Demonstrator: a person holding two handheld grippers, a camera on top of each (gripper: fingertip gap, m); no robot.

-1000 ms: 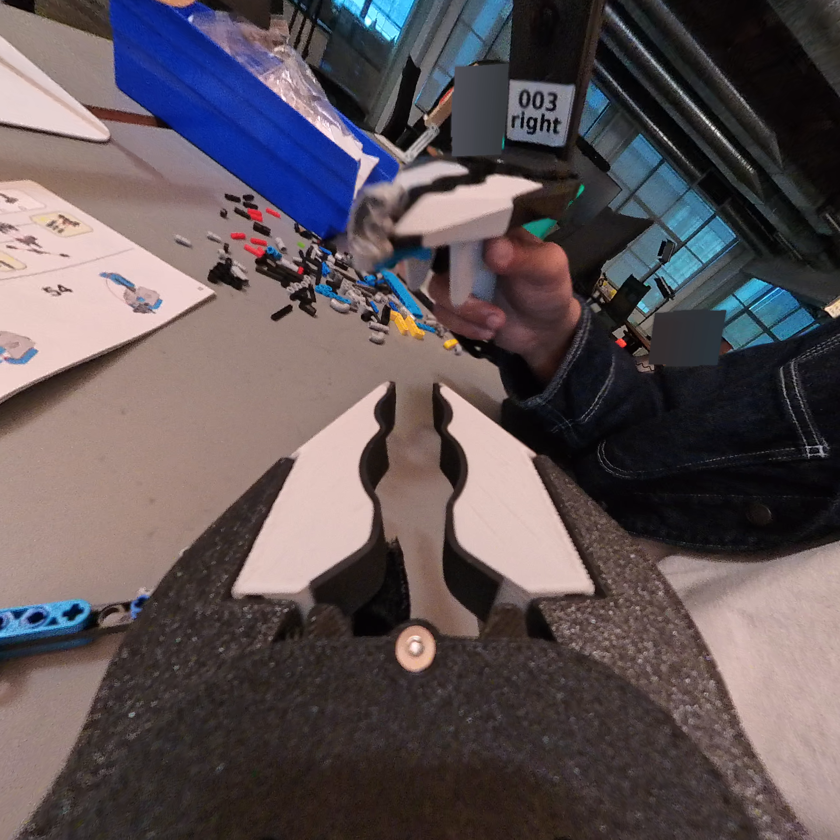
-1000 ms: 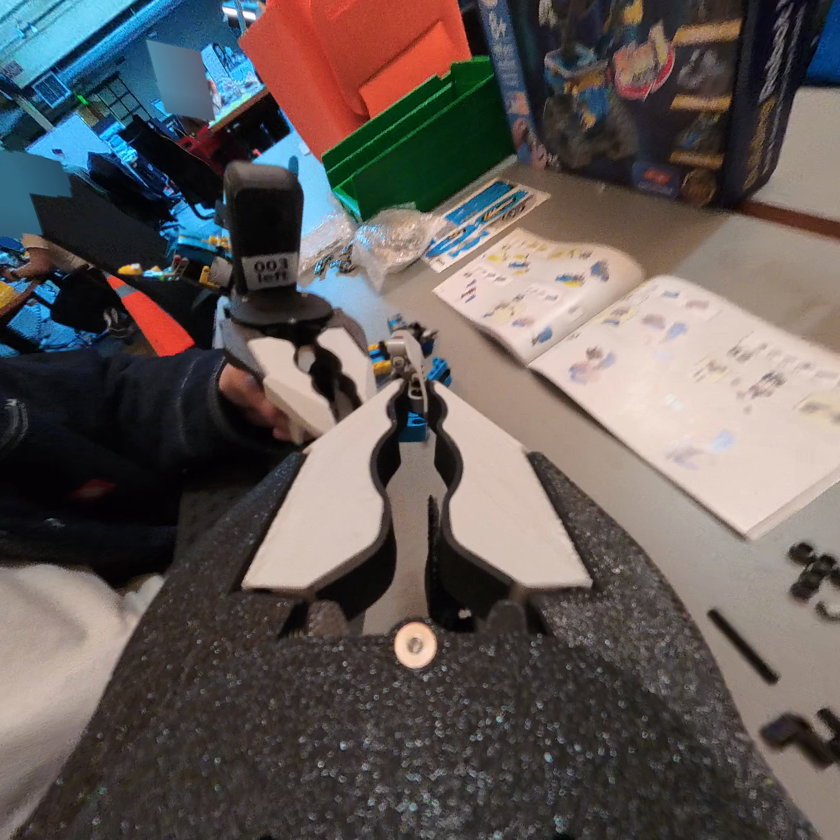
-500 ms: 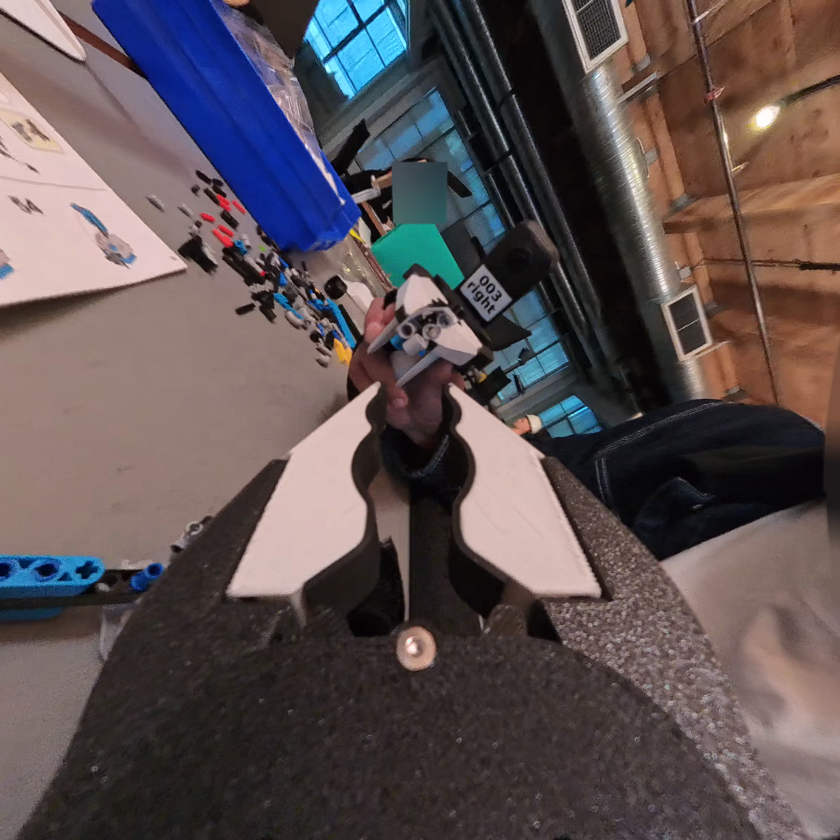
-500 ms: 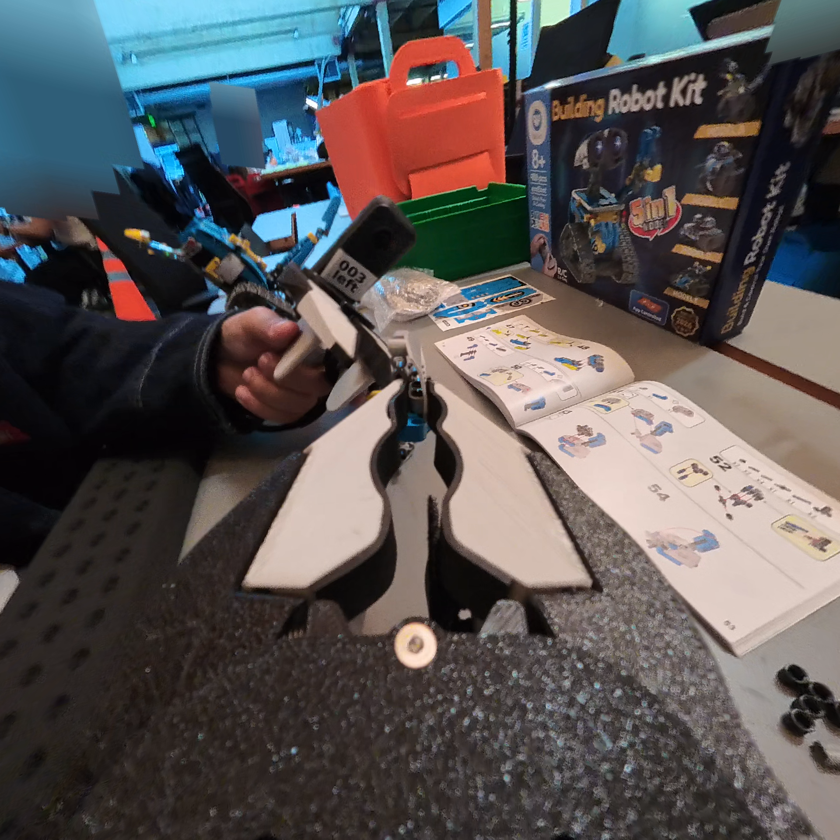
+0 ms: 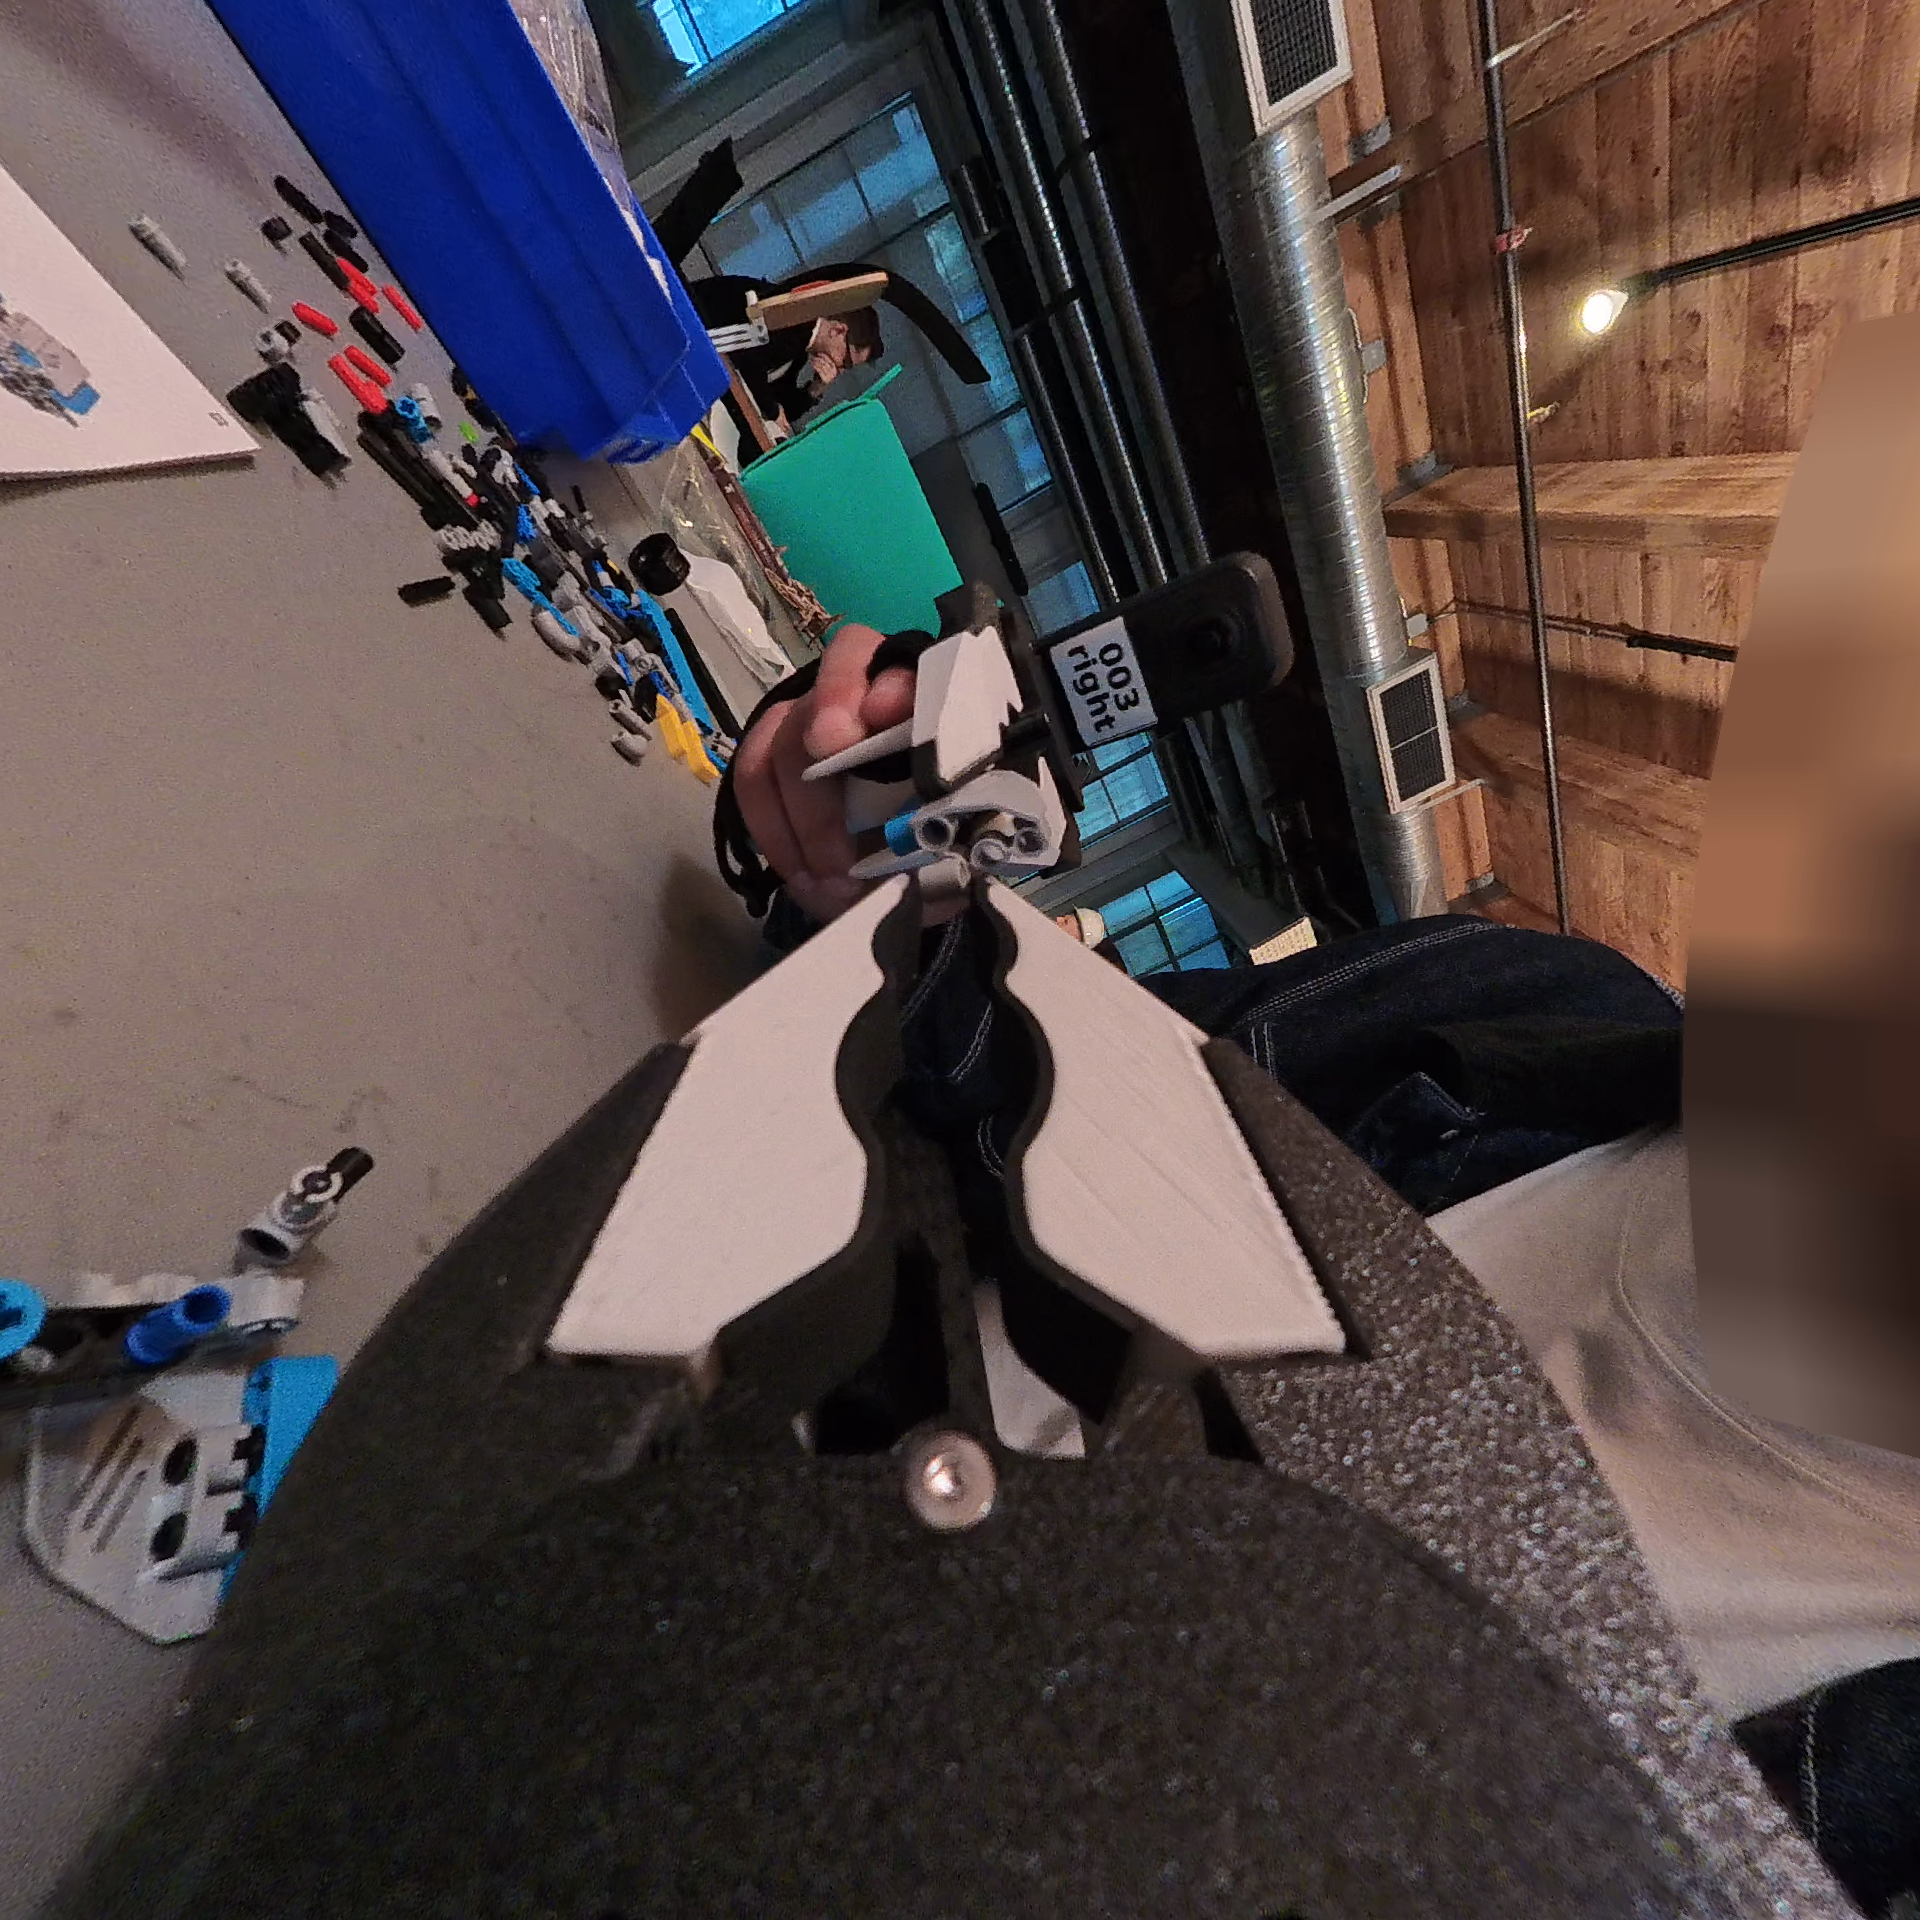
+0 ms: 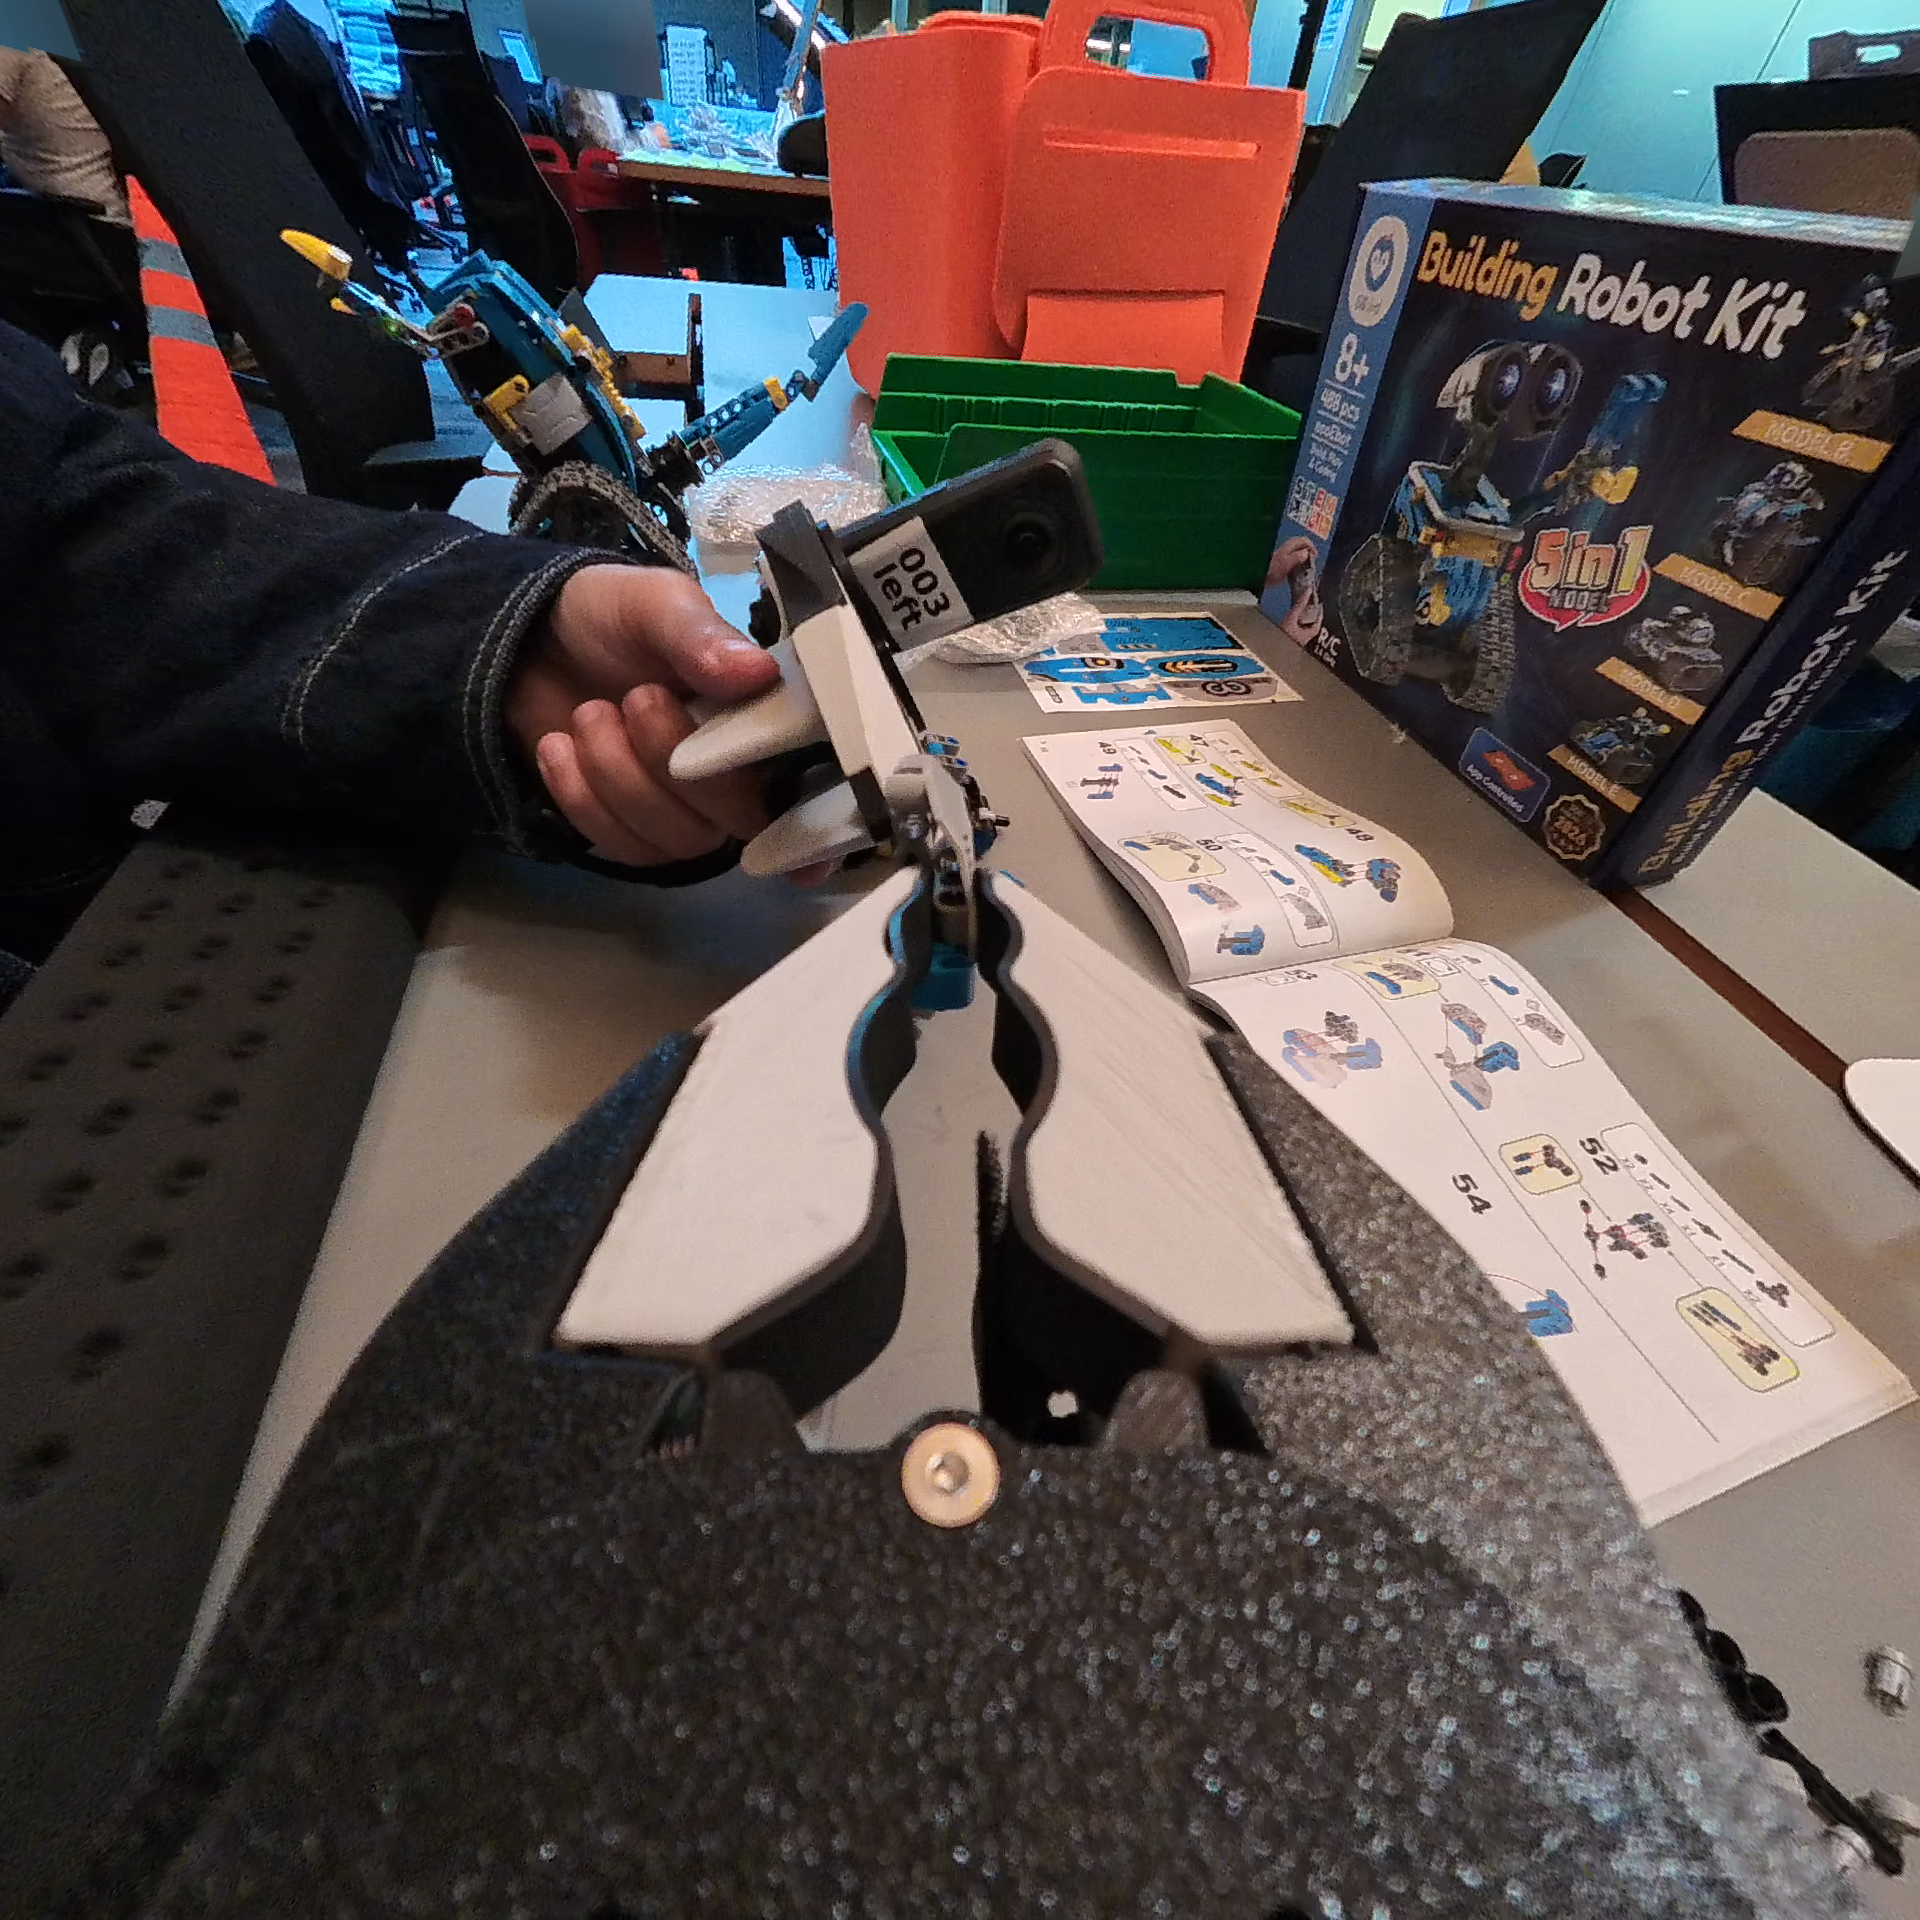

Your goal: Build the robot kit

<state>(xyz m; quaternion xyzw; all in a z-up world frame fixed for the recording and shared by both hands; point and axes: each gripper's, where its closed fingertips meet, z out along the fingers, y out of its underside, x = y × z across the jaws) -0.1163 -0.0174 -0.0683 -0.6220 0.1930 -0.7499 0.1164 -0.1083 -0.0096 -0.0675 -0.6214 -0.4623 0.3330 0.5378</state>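
Note:
My right gripper (image 6: 951, 899) is shut on a small blue and grey brick assembly (image 6: 940, 977) and holds it above the grey table (image 6: 582, 997). My left gripper (image 5: 948, 891) has come up to it tip to tip. Its jaws stand narrowly apart with a grey piece of the same assembly (image 5: 971, 831) pinched between the tips. In the right wrist view the left gripper's fingers (image 6: 925, 800) come down edge-on onto the assembly's top. A hand in a dark denim sleeve holds each gripper.
An open instruction booklet (image 6: 1403, 1091) and a sticker sheet (image 6: 1143, 665) lie to the right. A kit box (image 6: 1579, 499), green bin (image 6: 1091, 457) and orange bag (image 6: 1039, 208) stand behind. Loose pieces (image 5: 468, 488) lie by a blue bin (image 5: 468, 208). Part-built blue and grey pieces (image 5: 156, 1455) lie near. The grippers are tip to tip, or close to it.
The left gripper has swung up off the table to meet the right gripper, and its jaws have narrowed around the assembly's grey piece. The right gripper has raised the assembly and kept hold.

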